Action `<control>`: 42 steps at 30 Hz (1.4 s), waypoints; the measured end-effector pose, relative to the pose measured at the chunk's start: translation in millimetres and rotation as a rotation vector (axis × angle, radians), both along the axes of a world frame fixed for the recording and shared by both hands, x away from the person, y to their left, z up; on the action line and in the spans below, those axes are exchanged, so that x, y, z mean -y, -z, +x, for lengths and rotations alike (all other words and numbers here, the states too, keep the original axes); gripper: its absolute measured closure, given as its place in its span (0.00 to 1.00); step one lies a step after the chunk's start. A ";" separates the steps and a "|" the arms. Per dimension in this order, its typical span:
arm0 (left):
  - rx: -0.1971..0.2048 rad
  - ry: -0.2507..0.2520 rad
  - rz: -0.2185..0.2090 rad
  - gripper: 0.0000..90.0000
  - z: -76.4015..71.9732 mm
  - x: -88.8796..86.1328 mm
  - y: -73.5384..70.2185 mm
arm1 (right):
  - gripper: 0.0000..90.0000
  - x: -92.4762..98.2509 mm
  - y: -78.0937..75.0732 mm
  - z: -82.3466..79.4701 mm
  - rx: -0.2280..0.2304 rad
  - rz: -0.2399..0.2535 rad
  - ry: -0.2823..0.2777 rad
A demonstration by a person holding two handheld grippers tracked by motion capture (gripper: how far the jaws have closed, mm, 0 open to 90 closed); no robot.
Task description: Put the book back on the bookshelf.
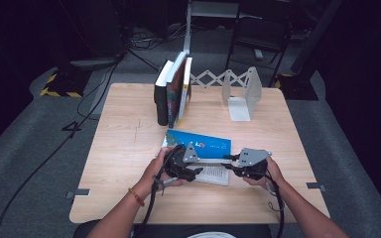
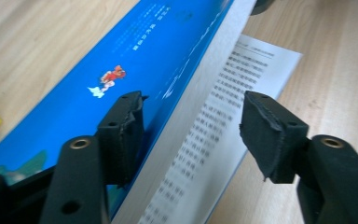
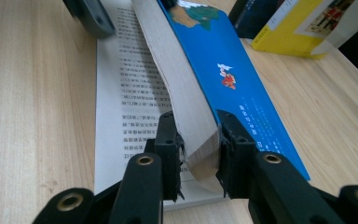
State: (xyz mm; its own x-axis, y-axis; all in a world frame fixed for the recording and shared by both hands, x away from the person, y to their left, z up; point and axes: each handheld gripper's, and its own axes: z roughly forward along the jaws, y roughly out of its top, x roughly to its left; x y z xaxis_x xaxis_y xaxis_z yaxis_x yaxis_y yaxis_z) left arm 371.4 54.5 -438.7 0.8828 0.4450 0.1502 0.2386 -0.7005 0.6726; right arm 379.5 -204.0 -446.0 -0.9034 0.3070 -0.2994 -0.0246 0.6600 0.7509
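The wooden table [image 1: 129, 148] has bare room left and front of the blue book [image 1: 201, 144], which lies open near the front edge, well short of the upright books [image 1: 173, 91] and bookend [image 1: 243, 94]. The right gripper [image 3: 198, 154] clamps its page block; the left gripper [image 2: 191, 126] stands released, astride the block's edge.

We cannot read the blurred print on the open page [image 2: 205, 154], blue book [image 2: 135, 60] cut off at our left gripper view's edges, upright books' [image 1: 174, 89] titles too small.
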 end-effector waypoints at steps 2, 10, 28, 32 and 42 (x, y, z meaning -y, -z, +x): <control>-0.001 -0.022 0.021 0.48 5.0 4.2 7.6 | 0.81 -4.7 -0.8 -1.2 -0.002 -0.005 -0.005; -0.029 -0.016 -0.029 0.67 14.1 -1.4 14.2 | 0.70 0.2 6.7 2.8 -0.020 0.064 -0.032; -0.006 -0.061 -0.044 0.50 11.1 -3.0 14.2 | 0.81 -12.3 -4.6 -2.1 0.003 0.029 -0.019; 0.023 -0.048 -0.041 0.67 10.5 -3.1 14.3 | 0.80 -12.9 -4.8 -2.4 0.001 0.037 -0.011; 0.040 -0.053 -0.102 0.78 12.8 -8.1 10.8 | 0.48 18.6 -6.7 14.2 -0.069 0.183 0.109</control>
